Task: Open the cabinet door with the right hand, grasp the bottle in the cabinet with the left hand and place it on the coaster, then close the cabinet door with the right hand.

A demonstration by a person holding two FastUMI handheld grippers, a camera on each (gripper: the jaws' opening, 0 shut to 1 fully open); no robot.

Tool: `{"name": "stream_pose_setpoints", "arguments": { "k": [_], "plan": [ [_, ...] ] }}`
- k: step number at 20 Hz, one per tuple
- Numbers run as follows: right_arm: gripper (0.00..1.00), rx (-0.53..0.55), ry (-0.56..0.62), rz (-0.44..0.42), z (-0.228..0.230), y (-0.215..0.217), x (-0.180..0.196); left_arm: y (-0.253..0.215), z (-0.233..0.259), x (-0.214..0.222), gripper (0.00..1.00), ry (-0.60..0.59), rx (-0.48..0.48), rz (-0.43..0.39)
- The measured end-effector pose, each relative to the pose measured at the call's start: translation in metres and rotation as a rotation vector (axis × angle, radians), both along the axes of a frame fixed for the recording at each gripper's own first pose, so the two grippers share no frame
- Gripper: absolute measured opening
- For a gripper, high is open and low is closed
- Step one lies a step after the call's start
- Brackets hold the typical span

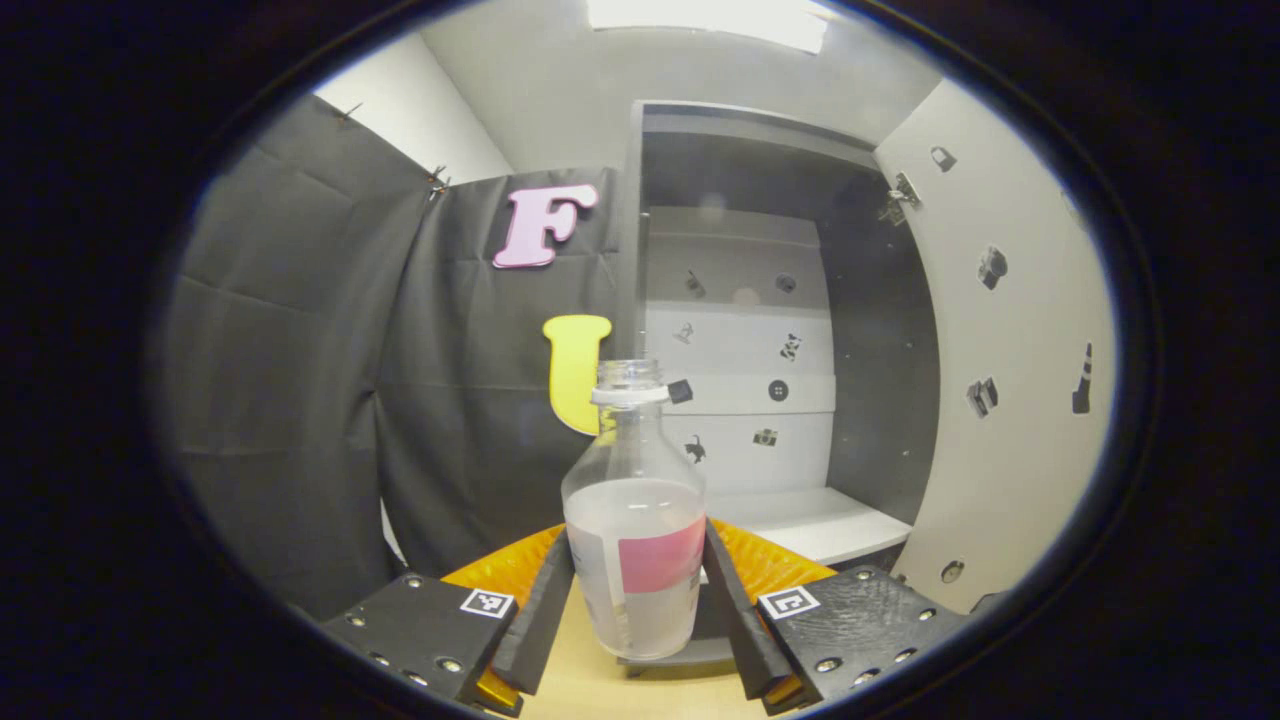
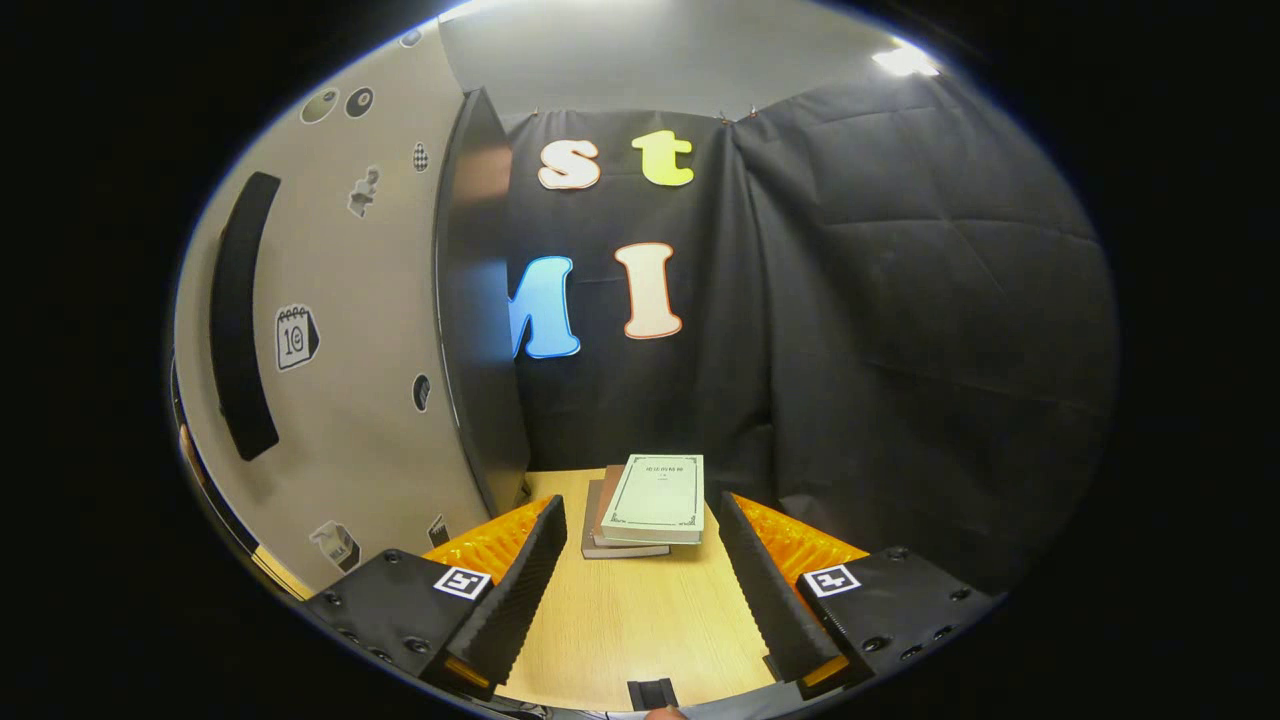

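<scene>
The left claw (image 1: 637, 600) is clamped on the bottle (image 1: 633, 530), one finger against each side of its lower body, low in the middle of the left gripper view. The bottle stands upright, uncapped, about half full of cloudy liquid, with a pink label facing the camera. Gripping it low on the body and keeping it vertical looks sensible for an open neck: it should keep the liquid from slopping. Under the bottle's base a dark flat edge shows against the wooden table (image 1: 585, 680); it may be the coaster, but I cannot tell, nor whether the bottle rests on it. Behind, in the right half of that view, the cabinet (image 1: 760, 400) stands open, its shelf (image 1: 810, 520) bare, and the door (image 1: 1010, 380) swung out at far right.

The right claw (image 2: 643, 580) is apart and holds nothing, low in the right gripper view over the table, with the door's outer face and its dark handle (image 2: 240, 320) at left, near enough for the closing push. A stack of books (image 2: 650, 505) lies ahead.
</scene>
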State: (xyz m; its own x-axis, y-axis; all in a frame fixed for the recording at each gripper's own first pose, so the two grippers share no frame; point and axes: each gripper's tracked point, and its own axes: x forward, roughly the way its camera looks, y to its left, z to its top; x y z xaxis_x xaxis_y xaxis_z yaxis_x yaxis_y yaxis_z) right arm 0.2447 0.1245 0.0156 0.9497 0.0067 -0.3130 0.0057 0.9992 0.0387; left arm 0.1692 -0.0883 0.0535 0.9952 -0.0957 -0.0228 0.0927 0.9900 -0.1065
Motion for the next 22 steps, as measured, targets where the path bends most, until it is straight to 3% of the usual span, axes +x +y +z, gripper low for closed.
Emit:
{"name": "stream_pose_setpoints", "arguments": {
  "k": [8,11,14,15,18,19,20,22],
  "plan": [
    [0.98,0.021,-0.013,0.045,0.001,0.01,-0.003,0.038,-0.035,-0.051,0.72,0.022,-0.022,0.051],
    [0.93,0.046,-0.042,0.039,0.006,0.014,-0.001,0.046,-0.05,-0.067,0.72,0.024,-0.023,0.052],
    [0.98,0.065,-0.073,0.025,0.011,0.015,0.005,0.054,-0.072,-0.076,0.72,0.033,-0.013,0.054],
    [0.93,0.072,-0.077,0.02,0.012,0.015,0.006,0.056,-0.081,-0.079,0.74,0.039,-0.008,0.056],
    [0.93,0.08,-0.081,0.001,0.011,0.014,0.005,0.063,-0.111,-0.087,0.72,0.066,0.005,0.065],
    [0.98,0.08,-0.076,-0.01,0.011,0.013,0.005,0.064,-0.121,-0.087,0.74,0.082,0.008,0.07],
    [0.92,0.082,-0.068,-0.016,0.01,0.012,0.005,0.065,-0.133,-0.088,0.72,0.097,0.007,0.076],
    [0.98,0.079,-0.059,-0.026,0.009,0.012,0.002,0.064,-0.153,-0.091,0.76,0.12,-0.016,0.079]
  ]
}}
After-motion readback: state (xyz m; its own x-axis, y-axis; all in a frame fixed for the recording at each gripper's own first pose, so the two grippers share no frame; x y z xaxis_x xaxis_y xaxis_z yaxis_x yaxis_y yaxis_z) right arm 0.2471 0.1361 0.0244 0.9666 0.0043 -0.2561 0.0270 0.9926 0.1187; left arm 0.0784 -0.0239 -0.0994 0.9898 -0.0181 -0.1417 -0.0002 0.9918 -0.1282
